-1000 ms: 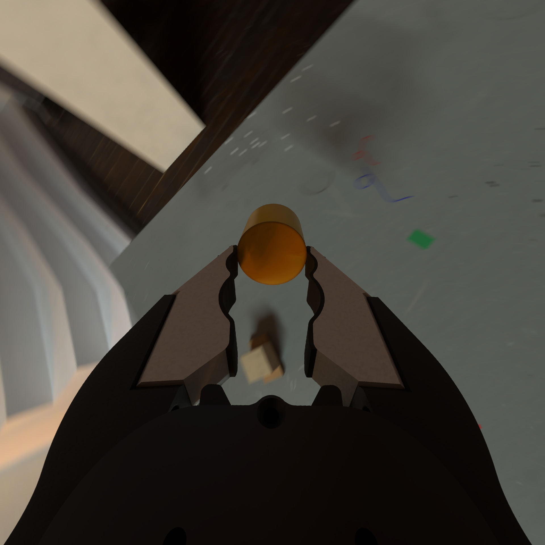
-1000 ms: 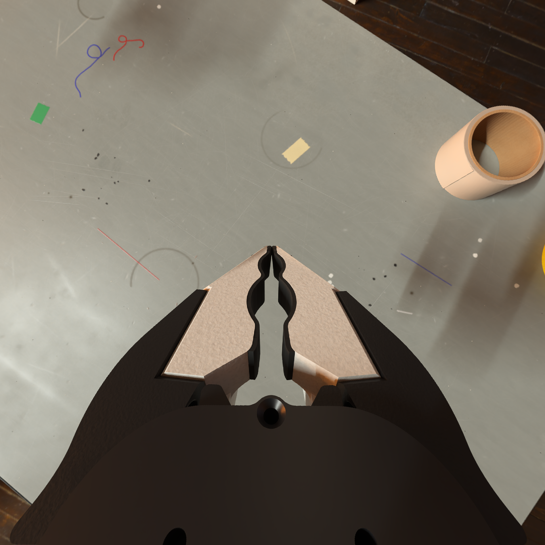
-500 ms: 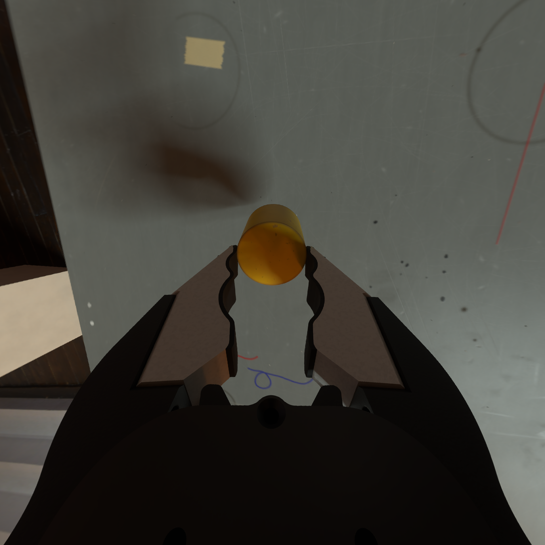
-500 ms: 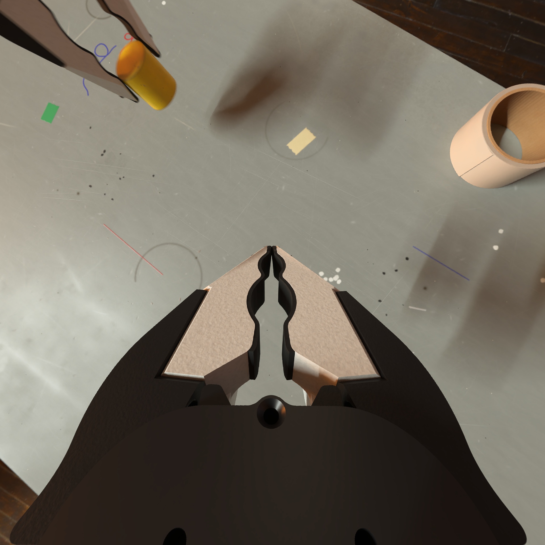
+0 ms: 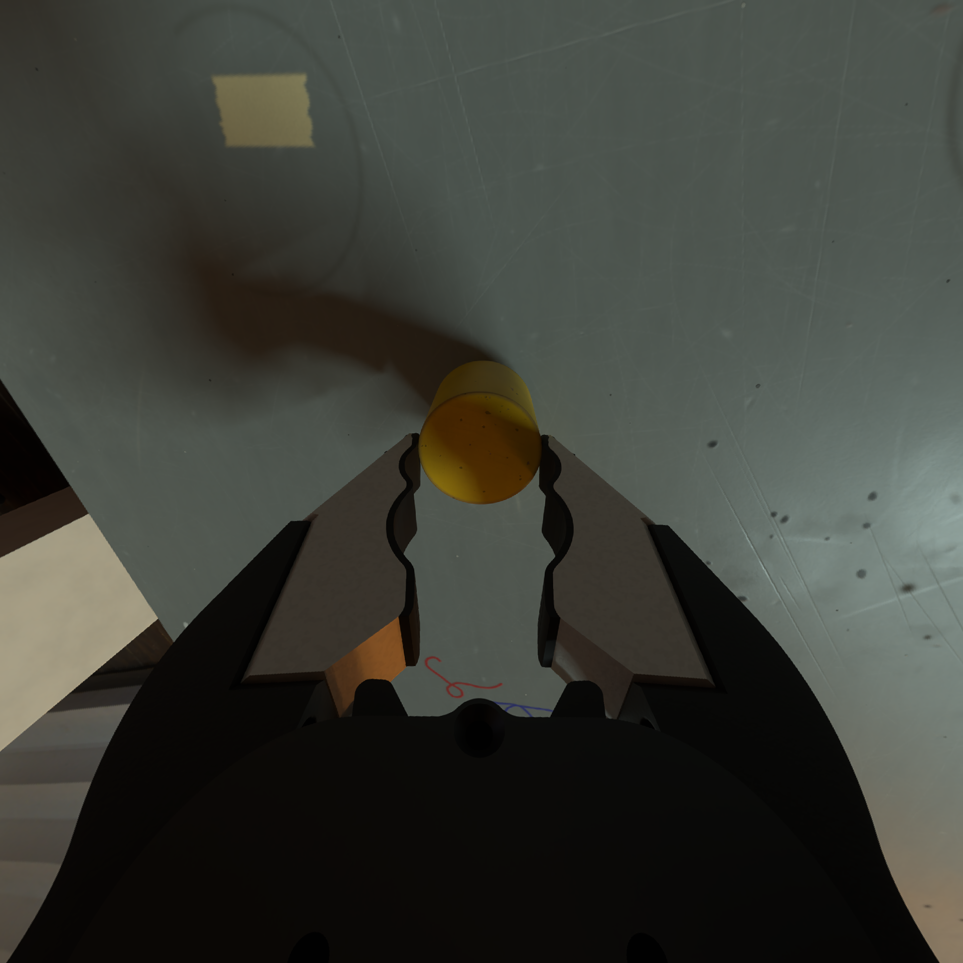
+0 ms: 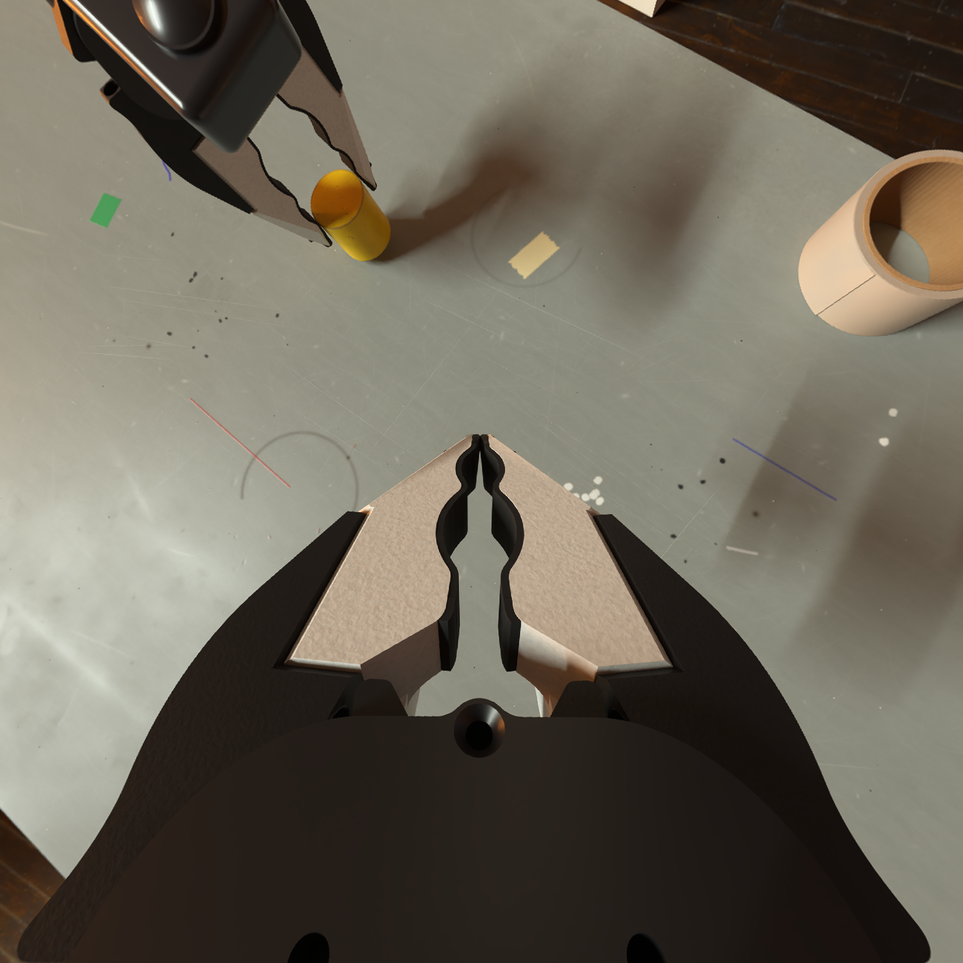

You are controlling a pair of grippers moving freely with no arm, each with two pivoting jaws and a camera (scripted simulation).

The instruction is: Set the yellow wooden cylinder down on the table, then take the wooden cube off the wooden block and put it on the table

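The left wrist view looks steeply down along its fingers, close over the grey table [image 5: 677, 208]; the right wrist view looks down from higher; both share the tan tape patch [image 5: 263, 110] [image 6: 533, 255].

The right tongs [image 6: 479, 439] hang pinched together over the grey surface [image 6: 365, 365]. Farther off, the left tongs [image 6: 348, 208] clamp the yellow wooden cylinder [image 6: 354, 219]; a tape roll [image 6: 886, 245] lies right.
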